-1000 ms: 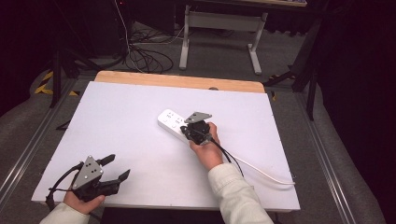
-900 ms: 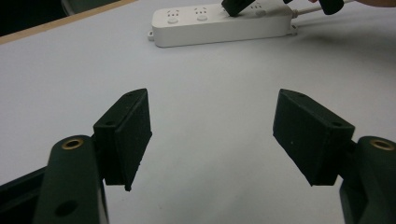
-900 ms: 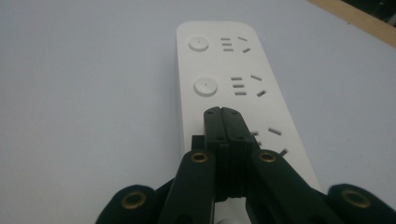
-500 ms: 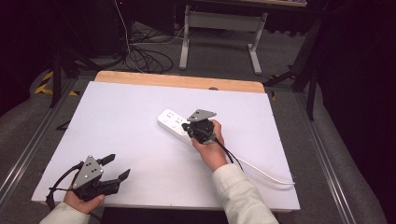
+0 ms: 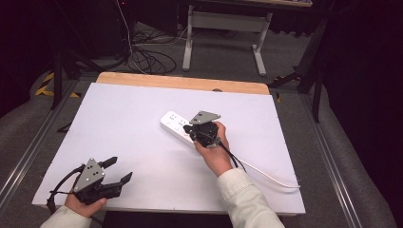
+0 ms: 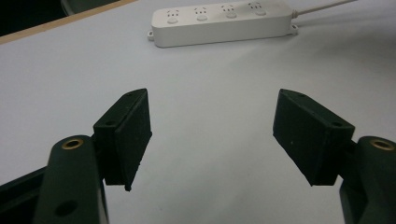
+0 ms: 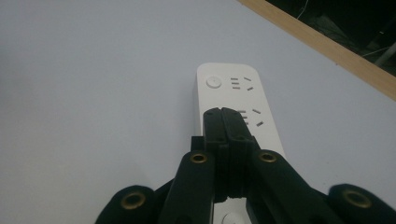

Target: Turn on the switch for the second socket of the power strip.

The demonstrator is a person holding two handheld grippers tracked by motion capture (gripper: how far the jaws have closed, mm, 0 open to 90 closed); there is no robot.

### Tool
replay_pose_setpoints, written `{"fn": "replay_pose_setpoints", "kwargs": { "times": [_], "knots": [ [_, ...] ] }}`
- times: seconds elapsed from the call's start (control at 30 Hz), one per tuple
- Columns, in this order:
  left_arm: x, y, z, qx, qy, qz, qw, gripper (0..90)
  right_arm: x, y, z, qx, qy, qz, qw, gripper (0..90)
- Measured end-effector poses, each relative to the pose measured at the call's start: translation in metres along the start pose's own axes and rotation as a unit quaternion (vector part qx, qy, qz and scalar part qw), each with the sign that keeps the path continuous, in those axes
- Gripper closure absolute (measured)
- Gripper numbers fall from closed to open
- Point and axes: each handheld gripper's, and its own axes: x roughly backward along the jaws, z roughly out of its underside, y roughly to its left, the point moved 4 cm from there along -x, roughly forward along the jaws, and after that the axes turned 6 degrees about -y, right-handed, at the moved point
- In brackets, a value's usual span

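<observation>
A white power strip (image 5: pixel 177 127) lies flat near the middle of the white table (image 5: pixel 128 118), its white cable (image 5: pixel 266 174) running off to the right. My right gripper (image 5: pixel 189 129) hovers just above the strip's middle, jaws shut with nothing between them. In the right gripper view the closed fingertips (image 7: pixel 225 117) sit over the strip (image 7: pixel 236 93), below its round button (image 7: pixel 213 82). My left gripper (image 5: pixel 119 170) rests near the table's front left edge, jaws wide open and empty. The left gripper view looks between its pads (image 6: pixel 133 133) toward the power strip (image 6: pixel 222 21) farther off.
The table's far edge is a wooden strip (image 5: pixel 185 83). Behind it on the floor lie tangled black cables (image 5: pixel 142 59) and a grey desk frame (image 5: pixel 223 33). Metal rails (image 5: pixel 332 156) run along both sides of the table.
My right gripper has lifted slightly above the power strip, jaws still shut. The left gripper has stayed where it was.
</observation>
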Motion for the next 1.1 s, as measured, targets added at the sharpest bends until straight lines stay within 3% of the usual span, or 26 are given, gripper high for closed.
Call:
{"fn": "replay_pose_setpoints", "kwargs": {
  "times": [0.2, 0.23, 0.27, 0.47, 0.67, 1.1],
  "knots": [
    [0.0, 0.0, 0.0, -0.002, 0.0, 0.0, 1.0, 28.2, 0.005, 0.002, -0.003, 0.004, -0.006, -0.001, 1.0, 85.7],
    [0.0, 0.0, 0.0, -0.001, 0.0, 0.001, 1.0, 28.2, 0.009, 0.003, -0.005, 0.006, -0.011, -0.003, 0.9999, 79.5],
    [0.0, 0.0, 0.0, 0.0, 0.0, 0.001, 1.0, 28.2, 0.009, 0.003, -0.005, 0.006, -0.011, -0.003, 0.9999, 79.5],
    [0.001, 0.001, 0.0, 0.002, -0.001, 0.0, 1.0, 28.2, 0.024, 0.006, -0.01, -0.003, -0.02, -0.012, 0.9997, 58.5],
    [0.001, 0.001, 0.0, -0.001, 0.0, -0.001, 1.0, 28.2, 0.044, 0.006, -0.013, -0.015, -0.029, -0.018, 0.9993, 50.7],
    [0.001, 0.001, 0.0, 0.002, -0.001, -0.002, 1.0, 28.2, 0.064, 0.001, -0.014, -0.027, -0.043, -0.023, 0.9984, 38.6]
  ]
}}
